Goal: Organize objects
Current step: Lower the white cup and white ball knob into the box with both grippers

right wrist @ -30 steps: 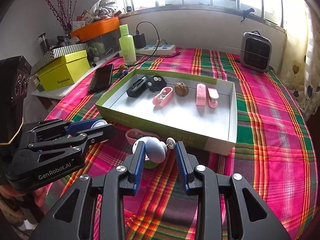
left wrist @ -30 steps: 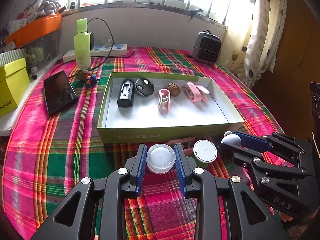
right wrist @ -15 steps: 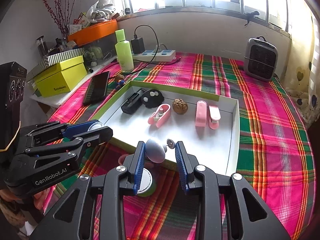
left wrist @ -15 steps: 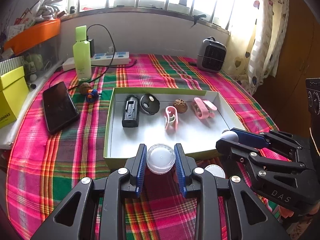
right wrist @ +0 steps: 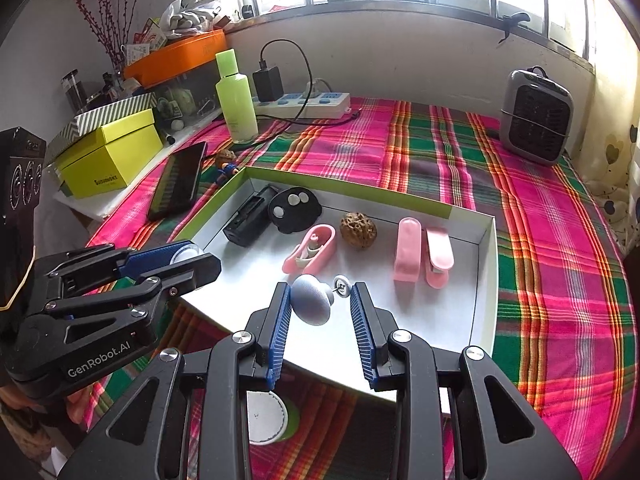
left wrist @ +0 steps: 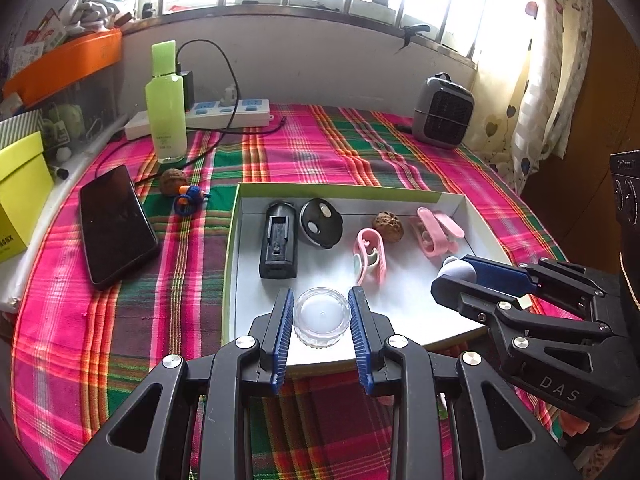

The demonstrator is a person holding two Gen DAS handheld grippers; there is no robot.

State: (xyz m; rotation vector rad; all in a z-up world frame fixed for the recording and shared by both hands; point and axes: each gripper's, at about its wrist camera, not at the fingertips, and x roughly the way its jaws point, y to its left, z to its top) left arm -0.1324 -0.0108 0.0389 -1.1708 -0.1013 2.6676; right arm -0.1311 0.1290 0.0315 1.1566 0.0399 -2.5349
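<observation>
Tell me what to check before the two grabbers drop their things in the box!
1. Left gripper grips the clear jar: ok, pads touch both sides.
2. Right gripper grips the grey knob: cannot tell; it touches the left pad, with a gap at the right pad.
3. Both loads are over the box: ok.
4. Free white floor below both: ok.
5. Grippers apart from each other: ok, side by side with a gap.
6. Knob clear of the pink clips: ok.
</observation>
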